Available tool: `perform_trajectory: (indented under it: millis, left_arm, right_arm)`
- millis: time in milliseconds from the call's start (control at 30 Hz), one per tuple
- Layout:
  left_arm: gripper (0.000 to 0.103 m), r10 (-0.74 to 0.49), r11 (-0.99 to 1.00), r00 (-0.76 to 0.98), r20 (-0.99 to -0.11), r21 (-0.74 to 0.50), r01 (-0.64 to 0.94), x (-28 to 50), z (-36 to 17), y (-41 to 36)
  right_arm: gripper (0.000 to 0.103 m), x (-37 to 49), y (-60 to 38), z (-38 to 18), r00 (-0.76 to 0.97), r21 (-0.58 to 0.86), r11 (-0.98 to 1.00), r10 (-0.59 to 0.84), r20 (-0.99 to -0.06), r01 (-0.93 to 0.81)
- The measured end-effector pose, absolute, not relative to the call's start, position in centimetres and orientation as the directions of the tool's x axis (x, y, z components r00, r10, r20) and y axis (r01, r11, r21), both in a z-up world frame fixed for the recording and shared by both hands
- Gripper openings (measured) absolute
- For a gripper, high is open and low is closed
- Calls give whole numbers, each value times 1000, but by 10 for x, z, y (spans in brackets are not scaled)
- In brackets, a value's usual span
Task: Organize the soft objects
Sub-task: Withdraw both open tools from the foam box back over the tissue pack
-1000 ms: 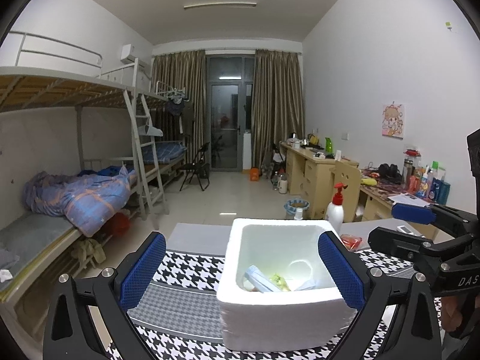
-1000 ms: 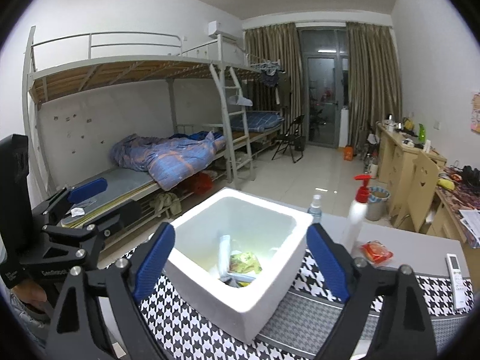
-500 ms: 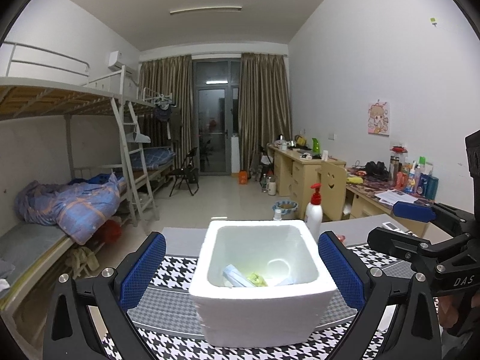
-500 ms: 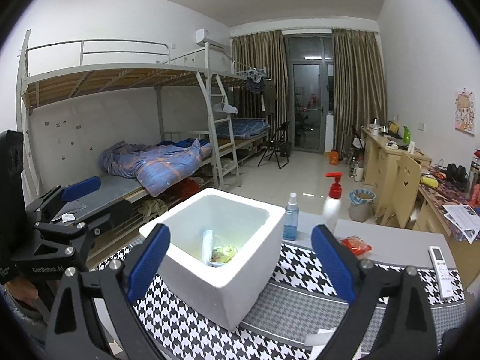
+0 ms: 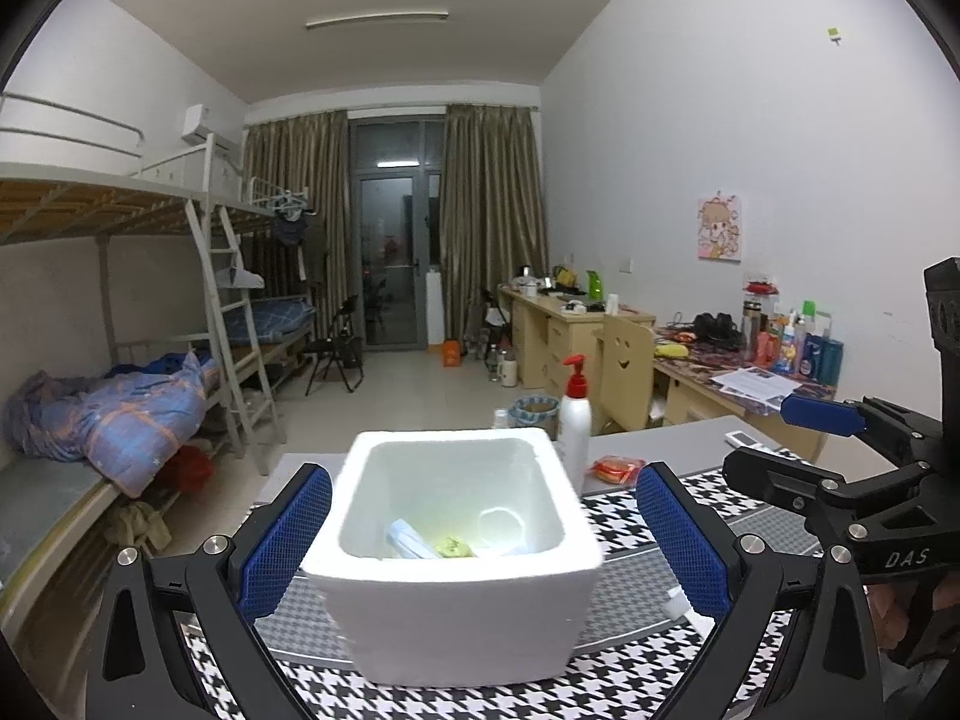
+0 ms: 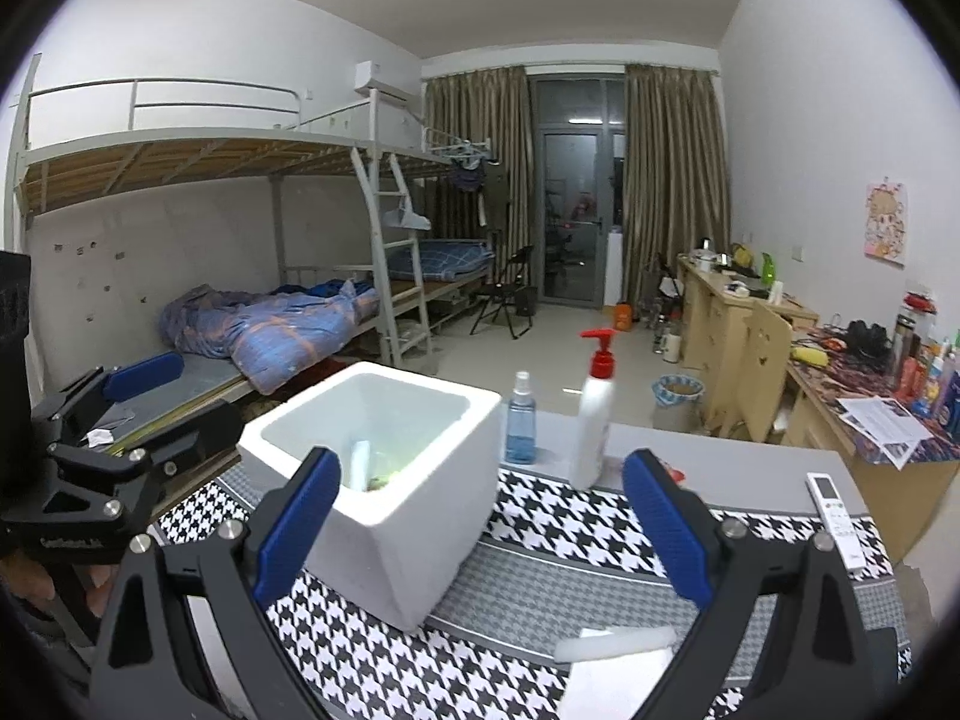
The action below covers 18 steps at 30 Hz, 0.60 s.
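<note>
The left gripper (image 5: 483,546) is hanging wide and empty before the foam box (image 5: 456,558), the right gripper (image 6: 480,531) likewise gaping at three o'clock. A white soft piece (image 6: 615,643) is lying at the right gripper's six o'clock; I'd lower squarely, pinching gently mid-length.

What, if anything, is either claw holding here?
Nothing. The left claw and right claw are both open and empty; the white foam box sits on the table, ungripped.

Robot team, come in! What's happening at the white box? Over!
Both grippers open, empty. Foam box holds soft packets. Pump bottle stands behind.
</note>
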<state>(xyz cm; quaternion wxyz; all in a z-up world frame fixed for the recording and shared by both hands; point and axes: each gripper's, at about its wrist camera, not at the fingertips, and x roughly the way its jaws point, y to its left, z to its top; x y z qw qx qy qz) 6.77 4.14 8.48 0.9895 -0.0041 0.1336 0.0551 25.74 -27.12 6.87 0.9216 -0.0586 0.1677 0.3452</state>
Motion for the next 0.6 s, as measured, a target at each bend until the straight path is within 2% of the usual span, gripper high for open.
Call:
perform_trajectory:
  millis: [600]
  left_arm:
    - [102,-27,1000,953,-301,-5,27,75,69,6]
  right_arm:
    - [97,252,-316,58,770,11,826,529,-356,-563]
